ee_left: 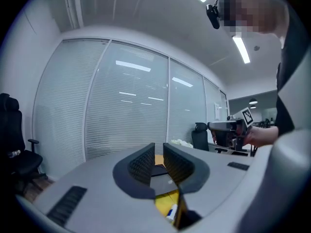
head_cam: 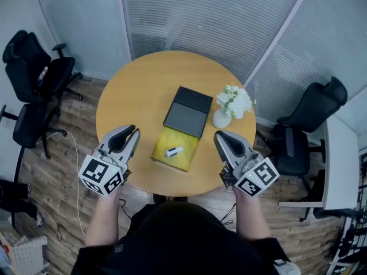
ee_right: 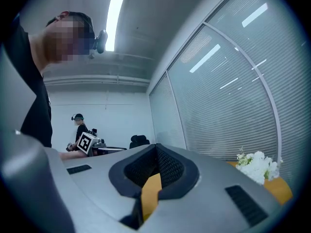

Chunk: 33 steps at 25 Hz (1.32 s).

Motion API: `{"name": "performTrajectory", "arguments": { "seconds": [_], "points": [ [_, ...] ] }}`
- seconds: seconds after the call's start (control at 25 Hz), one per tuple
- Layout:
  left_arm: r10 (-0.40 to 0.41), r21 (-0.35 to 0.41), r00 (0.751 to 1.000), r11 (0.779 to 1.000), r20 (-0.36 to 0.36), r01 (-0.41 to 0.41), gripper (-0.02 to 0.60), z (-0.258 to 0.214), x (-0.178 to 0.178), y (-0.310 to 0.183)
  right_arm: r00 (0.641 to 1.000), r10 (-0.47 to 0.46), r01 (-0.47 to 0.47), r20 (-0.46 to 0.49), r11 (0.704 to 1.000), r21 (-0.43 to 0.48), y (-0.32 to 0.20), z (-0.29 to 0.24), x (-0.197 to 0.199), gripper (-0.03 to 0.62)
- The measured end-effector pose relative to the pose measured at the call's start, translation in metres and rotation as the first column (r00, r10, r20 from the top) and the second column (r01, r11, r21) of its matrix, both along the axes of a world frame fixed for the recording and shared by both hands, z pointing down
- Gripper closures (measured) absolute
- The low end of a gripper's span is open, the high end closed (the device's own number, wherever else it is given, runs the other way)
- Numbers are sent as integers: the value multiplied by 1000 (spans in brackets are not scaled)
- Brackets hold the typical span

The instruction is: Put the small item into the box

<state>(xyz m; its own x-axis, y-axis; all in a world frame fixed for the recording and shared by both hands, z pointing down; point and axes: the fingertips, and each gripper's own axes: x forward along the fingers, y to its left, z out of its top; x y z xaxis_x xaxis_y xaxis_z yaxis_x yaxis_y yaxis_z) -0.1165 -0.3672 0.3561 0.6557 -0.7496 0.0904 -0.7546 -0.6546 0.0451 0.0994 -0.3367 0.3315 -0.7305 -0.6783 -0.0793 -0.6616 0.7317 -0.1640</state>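
Note:
An open box lies in the middle of the round wooden table (head_cam: 132, 90), its black lid (head_cam: 188, 112) folded back away from me. The yellow-lined tray (head_cam: 163, 141) holds a small white item (head_cam: 174, 151) with a blue end. My left gripper (head_cam: 133, 130) hovers over the table's near left part, beside the tray, its jaws a narrow gap apart with nothing between them. The left gripper view (ee_left: 159, 147) shows the yellow tray (ee_left: 163, 201) and the item (ee_left: 171, 212) below the jaws. My right gripper (head_cam: 218, 135) is to the tray's right, jaws together and empty (ee_right: 156, 147).
A white vase of white flowers (head_cam: 232, 105) stands right of the lid, close to my right gripper, and shows too in the right gripper view (ee_right: 252, 165). Black office chairs stand at left (head_cam: 34, 79) and right (head_cam: 309, 119). A white desk (head_cam: 341, 165) is at far right.

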Motion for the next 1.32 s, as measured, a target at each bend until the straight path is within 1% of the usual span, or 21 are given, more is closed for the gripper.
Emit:
{"name": "performTrajectory", "arguments": {
  "seconds": [0.12,0.24,0.4,0.8,1.32],
  "points": [
    [-14,12,1000,1000,6,14,528,-2,-2,2,1000,16,-16,-2,1000,3,-1,1,3,559],
    [-17,8,1000,1000,13,17,535,0,-1,2,999,33,-33,-7,999,8,-2,2,6,559],
    [0,-9,1000,1000,14,0,537,4,3,0,999,39,-39,-21,999,8,-6,5,4,559],
    [37,-39,999,999,10,-36,537,15,10,-5,997,67,-68,-24,997,-33,-10,16,5,559],
    [93,-46,996,995,-5,-93,537,15,36,-11,994,102,-103,-30,994,-29,-2,15,20,559]
  ]
}}
